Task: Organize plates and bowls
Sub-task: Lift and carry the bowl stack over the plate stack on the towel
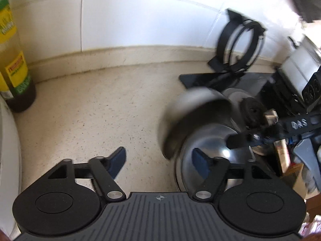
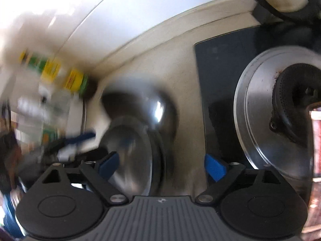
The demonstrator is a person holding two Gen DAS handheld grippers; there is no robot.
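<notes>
A: Nearest item, left wrist view?
B: The left hand-held gripper (image 1: 158,161), jaws spread and released. Its blue pads (image 1: 118,160) grip nothing; bare speckled worktop (image 1: 90,110) shows between them.

A: Location of the task items?
B: A steel bowl (image 1: 210,138) sits on the worktop just beyond the right-hand pad. A second, blurred bowl (image 1: 192,108) is tilted over its far rim. Whether the two touch cannot be determined.

A: Status of the other unit?
B: The right hand-held gripper (image 2: 161,165) is also released, jaws wide. Its pads (image 2: 214,169) clamp nothing. The stacked steel bowls (image 2: 136,140) lie ahead of its left pad, heavily blurred.

A: Surroundings?
B: A bottle (image 1: 14,60) with a yellow and green label stands at the far left by the white tiled wall (image 1: 140,14). A black stove (image 2: 220,80) adjoins the bowls; its burner (image 2: 295,100) sits in a steel ring. A black wire stand (image 1: 238,44) rests against the wall behind the stove.
</notes>
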